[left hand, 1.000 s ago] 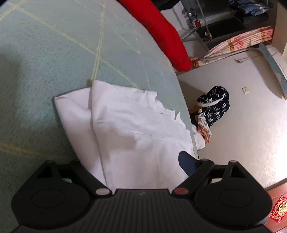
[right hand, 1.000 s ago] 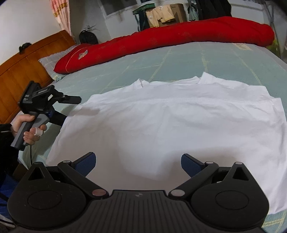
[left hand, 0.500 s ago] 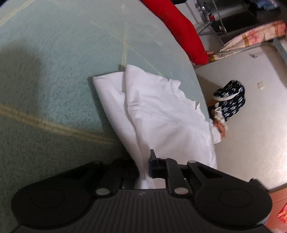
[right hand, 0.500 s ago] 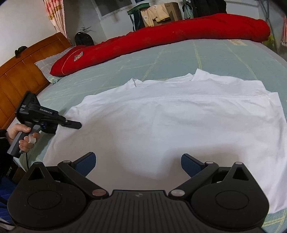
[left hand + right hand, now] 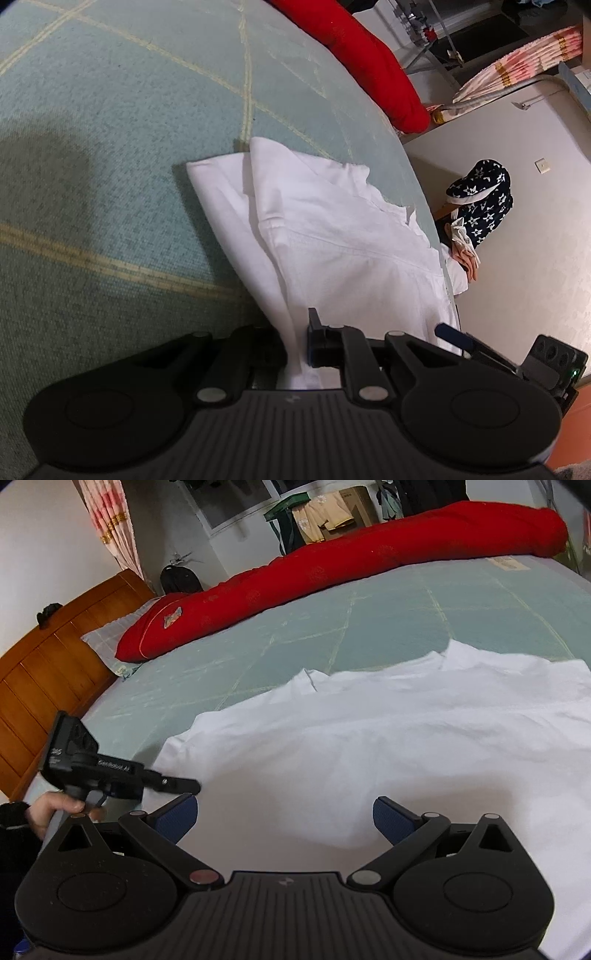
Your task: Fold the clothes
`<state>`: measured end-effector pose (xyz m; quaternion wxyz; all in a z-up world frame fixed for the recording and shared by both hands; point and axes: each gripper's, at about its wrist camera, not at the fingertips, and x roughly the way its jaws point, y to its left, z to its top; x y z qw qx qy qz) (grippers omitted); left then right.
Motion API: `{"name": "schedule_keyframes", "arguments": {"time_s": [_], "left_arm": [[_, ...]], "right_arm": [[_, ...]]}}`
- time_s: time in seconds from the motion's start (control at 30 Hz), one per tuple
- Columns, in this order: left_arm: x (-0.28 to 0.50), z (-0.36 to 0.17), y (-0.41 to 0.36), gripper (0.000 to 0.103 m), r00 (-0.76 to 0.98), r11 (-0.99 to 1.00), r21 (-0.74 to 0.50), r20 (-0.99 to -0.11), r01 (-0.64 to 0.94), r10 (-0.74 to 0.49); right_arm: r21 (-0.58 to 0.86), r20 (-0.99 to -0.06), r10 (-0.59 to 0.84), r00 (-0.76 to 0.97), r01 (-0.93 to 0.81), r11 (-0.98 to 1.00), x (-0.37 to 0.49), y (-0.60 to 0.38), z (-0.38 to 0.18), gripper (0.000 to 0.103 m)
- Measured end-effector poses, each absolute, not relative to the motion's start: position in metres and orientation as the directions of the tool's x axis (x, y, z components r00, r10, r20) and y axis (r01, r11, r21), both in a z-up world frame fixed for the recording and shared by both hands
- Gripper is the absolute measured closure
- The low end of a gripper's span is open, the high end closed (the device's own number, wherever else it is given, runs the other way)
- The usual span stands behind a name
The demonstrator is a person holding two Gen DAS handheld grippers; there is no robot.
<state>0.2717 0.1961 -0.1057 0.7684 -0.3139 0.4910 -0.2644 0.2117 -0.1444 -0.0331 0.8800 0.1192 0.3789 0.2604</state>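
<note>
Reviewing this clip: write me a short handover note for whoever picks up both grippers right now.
Left gripper: shut on the white shirt, pinching its edge near the bed side.
Right gripper: open, low over the shirt's near hem, nothing between its pads.
Shirt: spread flat on the bed; red quilt lies beyond it.
Done: one edge gripped.
Left: probably grip with the right, then make the folds.
</note>
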Motion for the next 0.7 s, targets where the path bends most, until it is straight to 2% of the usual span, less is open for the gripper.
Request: {"name": "schedule_keyframes", "arguments": {"time_s": [0.2, 0.47, 0.7], "left_arm": [[0.272, -0.107, 0.195, 0.090, 0.381, 0.657, -0.746, -0.580, 0.107, -0.720], [0.273, -0.109, 0.199, 0.090, 0.372, 0.641, -0.758, -0.564, 0.120, -0.737], [0.273, -0.101, 0.192, 0.091, 0.378, 0.675, -0.728, -0.594, 0.125, -0.710]], "right_arm": [[0.388, -0.629, 0.525, 0.573, -0.354, 0.851, 0.245, -0.131, -0.050, 0.000], [0.337, -0.618, 0.489, 0.616, -0.355, 0.872, 0.306, -0.116, -0.051, 0.000], [0.349, -0.610, 0.501, 0.614, -0.359, 0.865, 0.303, -0.120, -0.051, 0.000]]}}
